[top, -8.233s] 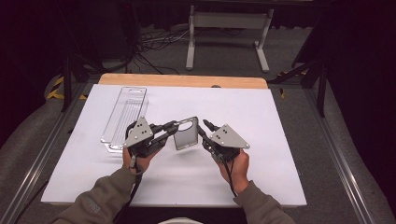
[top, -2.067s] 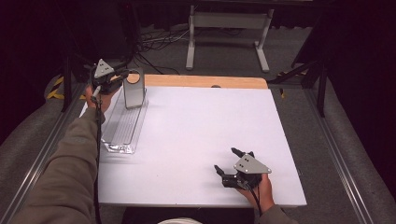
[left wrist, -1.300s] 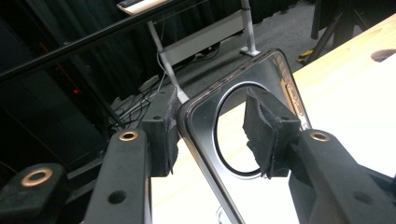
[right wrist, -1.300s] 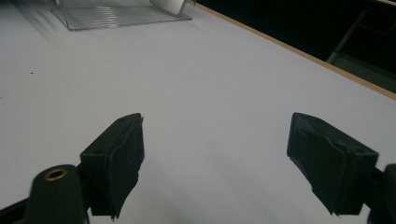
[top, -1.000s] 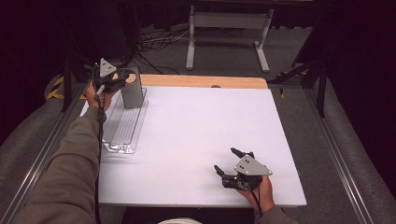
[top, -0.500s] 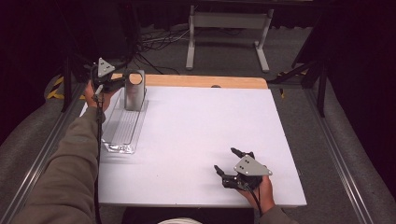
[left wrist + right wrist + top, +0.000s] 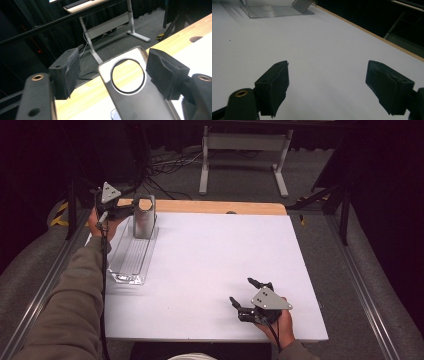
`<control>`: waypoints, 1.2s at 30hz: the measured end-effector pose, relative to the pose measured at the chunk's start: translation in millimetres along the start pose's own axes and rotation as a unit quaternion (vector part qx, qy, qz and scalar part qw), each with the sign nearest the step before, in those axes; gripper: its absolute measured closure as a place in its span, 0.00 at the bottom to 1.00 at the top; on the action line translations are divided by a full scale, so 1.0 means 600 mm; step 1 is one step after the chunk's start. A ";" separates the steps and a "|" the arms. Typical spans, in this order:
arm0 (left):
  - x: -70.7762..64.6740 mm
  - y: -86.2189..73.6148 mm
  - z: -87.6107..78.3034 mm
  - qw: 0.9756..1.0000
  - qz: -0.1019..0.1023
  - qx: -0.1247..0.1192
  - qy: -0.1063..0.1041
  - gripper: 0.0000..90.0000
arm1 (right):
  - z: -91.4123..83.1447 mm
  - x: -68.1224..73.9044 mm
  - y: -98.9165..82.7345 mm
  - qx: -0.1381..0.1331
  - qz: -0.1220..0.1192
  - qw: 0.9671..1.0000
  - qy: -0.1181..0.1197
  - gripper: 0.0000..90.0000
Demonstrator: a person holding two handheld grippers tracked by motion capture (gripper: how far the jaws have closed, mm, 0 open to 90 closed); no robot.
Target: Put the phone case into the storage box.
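A grey phone case [image 7: 144,217] with a round hole stands on end at the far end of a clear plastic tray [image 7: 131,265]. My left gripper [image 7: 137,206] is at the table's far left corner with the case [image 7: 135,95] between its jaws. The jaws have just been opening. In the left gripper view the left pad [image 7: 67,72] stands apart from the case, and the right pad [image 7: 165,70] is at its edge. My right gripper [image 7: 241,291] rests near the front right of the table, open. Nothing is between its pads [image 7: 274,85], only white tabletop.
The white table top [image 7: 215,260] has a wooden strip [image 7: 215,207] along its far edge. Beyond it are a metal stand [image 7: 245,142] and cables on the grey floor. In the right gripper view the tray [image 7: 274,11] lies far off.
The left gripper's jaws have spread away from the phone case, which has gone from tilted to standing at the tray's far end. The right gripper has not moved.
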State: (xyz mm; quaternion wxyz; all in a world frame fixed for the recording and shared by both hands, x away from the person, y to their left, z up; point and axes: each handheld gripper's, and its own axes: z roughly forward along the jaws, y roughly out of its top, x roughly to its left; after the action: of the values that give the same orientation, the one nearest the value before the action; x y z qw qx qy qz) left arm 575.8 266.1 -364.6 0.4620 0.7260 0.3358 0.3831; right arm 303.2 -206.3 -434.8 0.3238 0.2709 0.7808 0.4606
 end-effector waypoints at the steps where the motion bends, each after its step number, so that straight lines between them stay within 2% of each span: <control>1: -0.003 0.001 -0.002 1.000 0.001 -0.001 0.001 0.30 | 0.000 0.000 0.001 -0.001 -0.001 1.000 0.001 0.21; 7: -0.009 0.009 -0.016 1.000 -0.007 -0.011 -0.016 0.24 | 0.004 0.000 0.002 -0.001 -0.004 1.000 0.007 0.21; 10: -0.014 0.009 -0.021 1.000 -0.008 -0.012 -0.016 0.21 | 0.005 -0.002 0.005 -0.005 -0.004 1.000 0.009 0.21; 11: -0.017 0.009 -0.023 1.000 -0.010 -0.011 -0.011 0.17 | 0.006 -0.003 0.006 -0.007 -0.002 1.000 0.009 0.21; 12: -0.019 0.008 -0.024 1.000 -0.010 -0.010 -0.016 0.15 | 0.007 -0.004 0.007 -0.007 -0.004 1.000 0.009 0.21; 16: -0.025 0.008 -0.028 1.000 -0.003 -0.005 -0.025 0.15 | 0.009 -0.008 0.008 -0.009 -0.005 1.000 0.009 0.21; 20: -0.029 0.008 -0.039 1.000 -0.010 -0.012 -0.027 0.12 | 0.009 -0.013 0.012 -0.015 -0.004 1.000 0.004 0.22; 27: -0.035 0.006 -0.047 0.999 -0.009 -0.018 -0.031 0.10 | 0.014 -0.024 0.015 -0.013 -0.001 1.000 0.001 0.22; 31: -0.039 0.005 -0.061 0.999 -0.014 -0.025 -0.033 0.10 | 0.016 -0.032 0.023 -0.020 -0.004 1.000 -0.004 0.22; 33: -0.041 0.007 -0.069 0.999 -0.012 -0.026 -0.037 0.10 | 0.019 -0.039 0.030 -0.025 0.002 1.000 -0.004 0.22; 34: -0.044 0.009 -0.078 0.999 -0.004 -0.026 -0.043 0.11 | 0.021 -0.041 0.032 -0.026 0.003 1.000 -0.002 0.22; 36: -0.047 0.011 -0.083 0.999 0.003 -0.023 -0.042 0.11 | 0.022 -0.043 0.033 -0.025 0.002 1.000 -0.003 0.22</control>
State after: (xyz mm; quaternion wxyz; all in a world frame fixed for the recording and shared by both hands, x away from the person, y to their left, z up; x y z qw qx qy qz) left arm 519.9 260.9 -351.4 0.4908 0.7315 0.3053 0.3615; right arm 332.5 -209.0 -415.2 0.3321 0.2652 0.7674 0.4800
